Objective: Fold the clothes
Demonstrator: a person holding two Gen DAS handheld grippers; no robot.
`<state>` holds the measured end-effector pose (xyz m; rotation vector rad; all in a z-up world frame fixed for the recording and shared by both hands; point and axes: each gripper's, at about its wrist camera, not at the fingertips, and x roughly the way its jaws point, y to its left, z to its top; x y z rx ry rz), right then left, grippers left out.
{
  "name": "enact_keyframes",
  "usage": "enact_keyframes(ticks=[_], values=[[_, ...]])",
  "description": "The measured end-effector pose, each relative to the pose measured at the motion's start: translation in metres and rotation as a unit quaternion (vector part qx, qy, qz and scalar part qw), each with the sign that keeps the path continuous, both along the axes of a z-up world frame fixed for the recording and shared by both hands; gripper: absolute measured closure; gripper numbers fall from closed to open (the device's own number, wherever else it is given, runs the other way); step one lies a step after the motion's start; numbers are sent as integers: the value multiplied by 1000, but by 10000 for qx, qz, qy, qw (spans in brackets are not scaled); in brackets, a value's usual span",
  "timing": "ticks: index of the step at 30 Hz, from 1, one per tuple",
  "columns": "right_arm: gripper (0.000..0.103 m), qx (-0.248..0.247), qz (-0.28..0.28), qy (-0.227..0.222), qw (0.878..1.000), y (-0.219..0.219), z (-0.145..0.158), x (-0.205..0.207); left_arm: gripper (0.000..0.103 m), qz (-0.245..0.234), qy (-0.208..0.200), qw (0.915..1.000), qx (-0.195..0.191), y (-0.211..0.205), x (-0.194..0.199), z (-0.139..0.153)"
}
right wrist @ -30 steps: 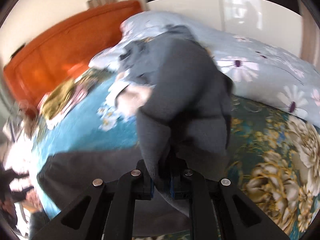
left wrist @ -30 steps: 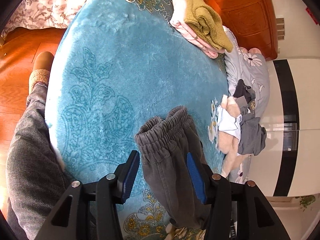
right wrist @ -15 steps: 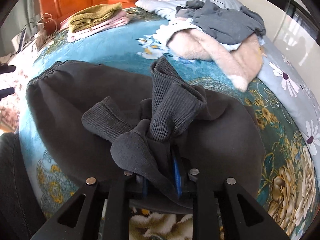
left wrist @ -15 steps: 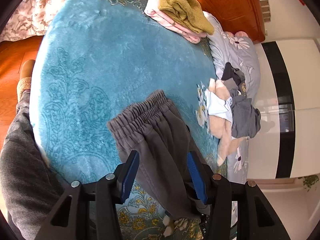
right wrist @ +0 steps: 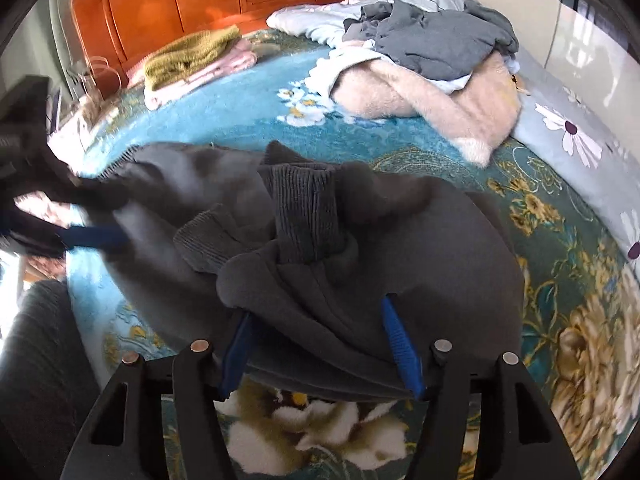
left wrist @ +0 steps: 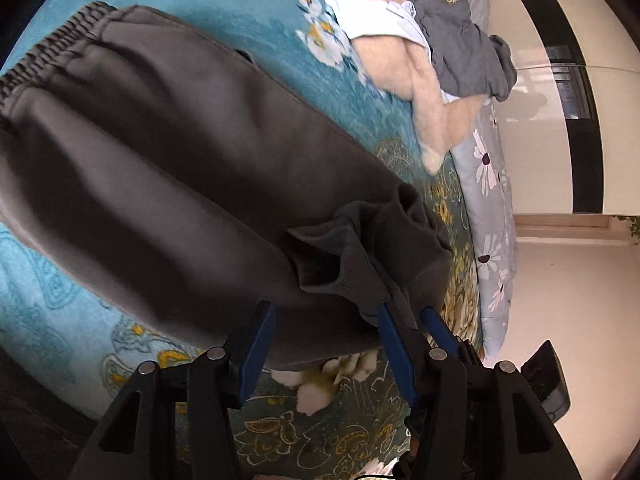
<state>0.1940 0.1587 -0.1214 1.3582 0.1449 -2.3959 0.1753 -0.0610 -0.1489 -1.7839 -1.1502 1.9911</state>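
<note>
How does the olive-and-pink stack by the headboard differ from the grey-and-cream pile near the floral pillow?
The olive-and-pink stack is folded flat in neat layers, while the grey-and-cream pile is a crumpled heap. The stack is low and compact; the pile stands taller and spreads wider. Both lie on the bed, apart from the dark trousers.
</note>
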Motion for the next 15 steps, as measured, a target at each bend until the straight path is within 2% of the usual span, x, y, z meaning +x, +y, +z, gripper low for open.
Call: enact_keyframes(ticks=[2, 7, 10, 12, 13, 15], values=[[38, -150, -6, -5, 9999, 4, 3, 1, 45, 24, -111, 9998, 141, 6, -6, -6], [38, -823, -96, -97, 9965, 18, 20, -5, 45, 630, -608, 9944, 584, 6, -11, -31], [38, -949, -212, -106, 9952, 19, 21, -14, 48, 673, -770, 9941, 372, 9, -13, -36], [38, -896, -199, -219, 9955, 12, 14, -20, 49, 672, -736, 9946, 283, 11, -13, -35], [38, -889, -163, -287, 9955, 7, 10, -22, 51, 663, -682, 9953, 195, 12, -13, -33], [38, -880, -86, -402, 9953, -4, 3, -27, 72, 614, -606, 9963, 22, 12, -14, -29]])
